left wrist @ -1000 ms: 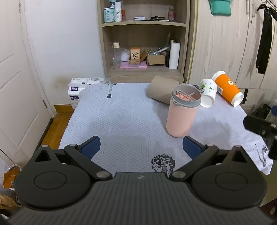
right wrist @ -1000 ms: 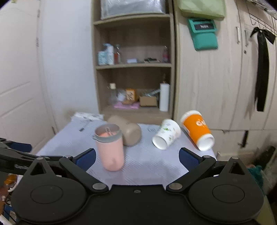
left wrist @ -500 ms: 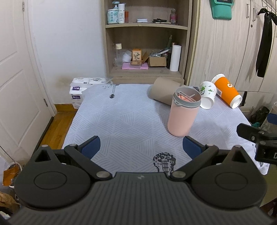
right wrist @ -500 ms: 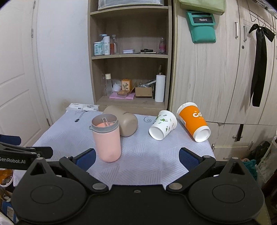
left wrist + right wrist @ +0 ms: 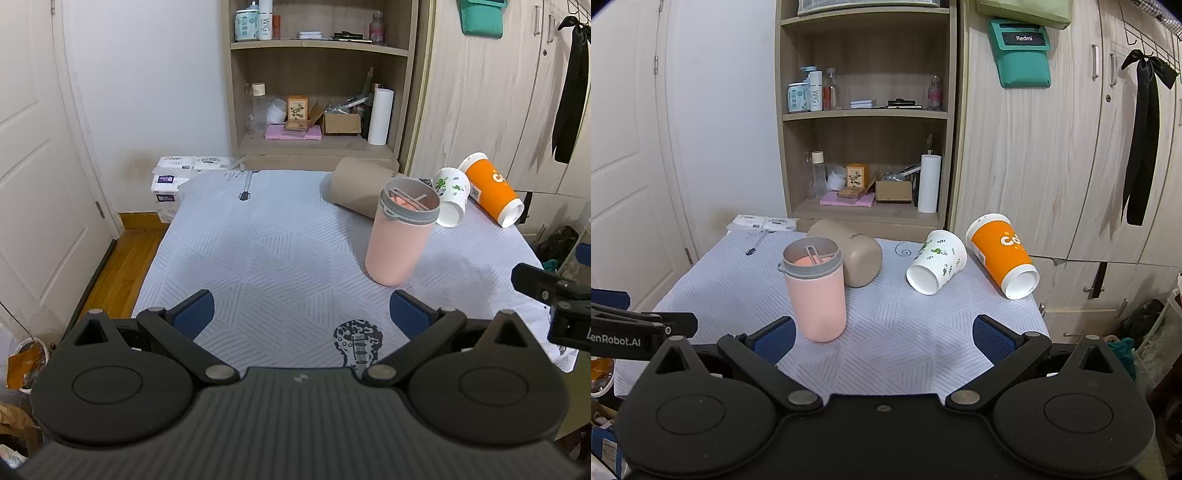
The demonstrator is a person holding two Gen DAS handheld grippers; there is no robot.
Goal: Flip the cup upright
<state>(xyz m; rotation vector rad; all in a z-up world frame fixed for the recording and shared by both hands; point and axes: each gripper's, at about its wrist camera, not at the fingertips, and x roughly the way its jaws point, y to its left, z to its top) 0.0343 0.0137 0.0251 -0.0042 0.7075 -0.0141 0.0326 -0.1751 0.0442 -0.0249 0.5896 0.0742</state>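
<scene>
Now | pink cup upright, ahead-left of right gripper's spread jaws

Both grippers have pulled back and away from the cups. From the left gripper, the pink cup now looks smaller and farther off than it did a second ago, and more of the worktop shows in front of it. From the right gripper, the view has lifted and steadied, so the pink cup sits lower and the shelf looks taller. The right gripper's tip now pokes into the left view lower down than before. The left gripper's arm now shows lower in the right view.
</scene>
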